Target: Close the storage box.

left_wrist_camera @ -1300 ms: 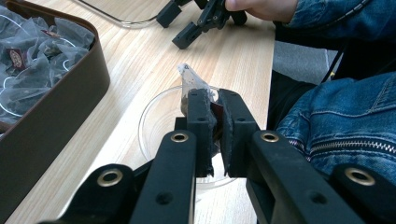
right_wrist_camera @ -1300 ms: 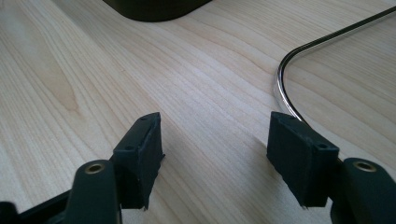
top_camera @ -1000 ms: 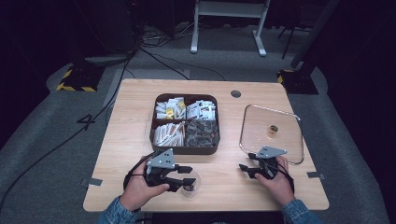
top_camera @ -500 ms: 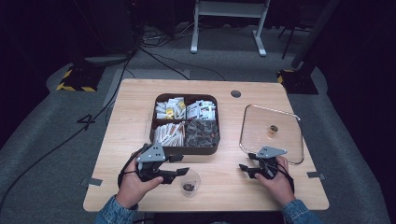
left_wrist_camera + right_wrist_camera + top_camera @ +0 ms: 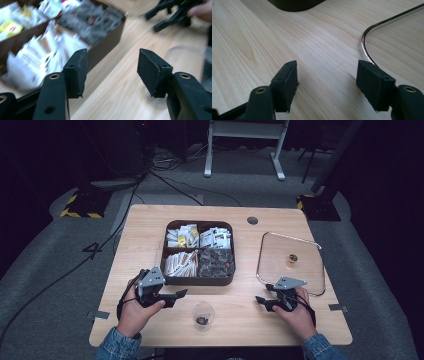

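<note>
A dark brown tray (image 5: 200,281) with four compartments of sachets and dark packets sits mid-table. In front of it stands a small clear cup (image 5: 203,314) with something dark at its bottom. My left gripper (image 5: 180,293) is open, just left of the cup and by the tray's front left corner, jaws pointing right. In the left gripper view the open left gripper (image 5: 112,67) holds nothing; the tray wall (image 5: 105,47) lies ahead and the cup's rim (image 5: 183,48) is at right. My right gripper (image 5: 260,300) rests open on the table; the right gripper (image 5: 328,77) has bare wood between its jaws.
A glass lid (image 5: 290,262) with a metal rim and small knob lies flat right of the tray; its rim (image 5: 372,27) curves just beyond my right jaw. The wooden table (image 5: 150,230) has a cable hole (image 5: 252,220) at the back. Cables cross the floor beyond.
My left gripper has drawn back up and left from the clear cup, which stays standing on the table. The right gripper has not moved.
</note>
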Tool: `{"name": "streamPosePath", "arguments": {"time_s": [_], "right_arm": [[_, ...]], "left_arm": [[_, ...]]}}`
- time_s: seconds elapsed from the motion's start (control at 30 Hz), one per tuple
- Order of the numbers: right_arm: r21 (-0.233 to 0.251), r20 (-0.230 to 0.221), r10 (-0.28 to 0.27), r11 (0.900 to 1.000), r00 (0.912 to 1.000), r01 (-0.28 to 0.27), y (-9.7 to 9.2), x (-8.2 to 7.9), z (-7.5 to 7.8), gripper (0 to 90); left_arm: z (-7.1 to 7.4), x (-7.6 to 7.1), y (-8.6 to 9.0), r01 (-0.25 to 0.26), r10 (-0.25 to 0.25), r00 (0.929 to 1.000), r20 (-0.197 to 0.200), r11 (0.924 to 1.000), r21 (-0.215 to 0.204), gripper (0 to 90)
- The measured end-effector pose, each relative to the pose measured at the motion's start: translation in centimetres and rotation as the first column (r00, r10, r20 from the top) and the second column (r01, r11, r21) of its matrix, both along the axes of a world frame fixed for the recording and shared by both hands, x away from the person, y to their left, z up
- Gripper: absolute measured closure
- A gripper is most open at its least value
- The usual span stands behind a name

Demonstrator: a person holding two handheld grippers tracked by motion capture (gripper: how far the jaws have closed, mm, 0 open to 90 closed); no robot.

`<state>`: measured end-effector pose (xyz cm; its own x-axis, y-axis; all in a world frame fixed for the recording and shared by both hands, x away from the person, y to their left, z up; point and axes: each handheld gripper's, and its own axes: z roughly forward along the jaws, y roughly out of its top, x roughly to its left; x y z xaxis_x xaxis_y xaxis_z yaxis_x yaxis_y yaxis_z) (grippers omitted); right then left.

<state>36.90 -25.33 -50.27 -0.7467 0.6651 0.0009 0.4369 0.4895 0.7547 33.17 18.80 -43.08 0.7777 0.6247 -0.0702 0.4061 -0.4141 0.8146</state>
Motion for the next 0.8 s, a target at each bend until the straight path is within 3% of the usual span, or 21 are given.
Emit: {"name": "streamPosePath", "arguments": {"time_s": [0.07, 0.13, 0.2, 0.23, 0.3, 0.53, 0.67, 0.8], "right_arm": [[-0.006, 0.0, 0.003, 1.0, 1.0, -0.003, 0.0, 0.1, 0.4, 38.6], [0.026, 0.006, -0.004, 0.9997, 1.0, 0.004, -0.1, 0.2, 1.2, 38.5], [0.037, 0.017, -0.004, 0.9993, 0.9998, 0.003, -0.2, 0.2, 2.0, 38.5], [0.038, 0.022, -0.008, 0.9993, 0.9997, 0.007, -0.3, 0.3, 2.4, 38.5], [0.039, 0.029, -0.019, 0.9991, 0.9994, 0.018, -0.6, 0.5, 2.9, 38.6], [0.039, 0.044, -0.087, 0.9956, 0.9952, 0.085, -2.4, 1.9, 4.6, 37.3], [0.027, 0.058, -0.163, 0.9865, 0.9849, 0.162, -4.0, 3.2, 5.3, 35.9], [0.024, 0.081, -0.238, 0.9713, 0.9679, 0.237, -5.6, 4.6, 5.7, 36.6]], "left_arm": [[-0.6, 0.2, 0.5, -0.037, 0.037, 0.9993, -0.002, 0.9988, 0.031, 41.8], [-1.0, 0.3, 1.1, -0.061, 0.062, 0.9979, -0.02, 0.9971, 0.046, 41.6], [-1.2, 0.3, 1.5, -0.085, 0.086, 0.9962, -0.01, 0.9939, 0.07, 40.9], [-1.4, 0.3, 1.7, -0.09, 0.09, 0.9959, -0.004, 0.9941, 0.061, 40.8], [-1.9, 0.2, 1.9, -0.101, 0.103, 0.9941, -0.033, 0.9934, 0.055, 40.1], [-3.3, 0.1, 3.4, -0.154, 0.16, 0.9852, -0.061, 0.9835, 0.094, 37.6], [-4.1, 0.0, 4.1, -0.176, 0.185, 0.9808, -0.06, 0.9746, 0.139, 36.2], [-5.1, -0.2, 4.7, -0.203, 0.218, 0.9731, -0.075, 0.9649, 0.166, 33.0]]}}
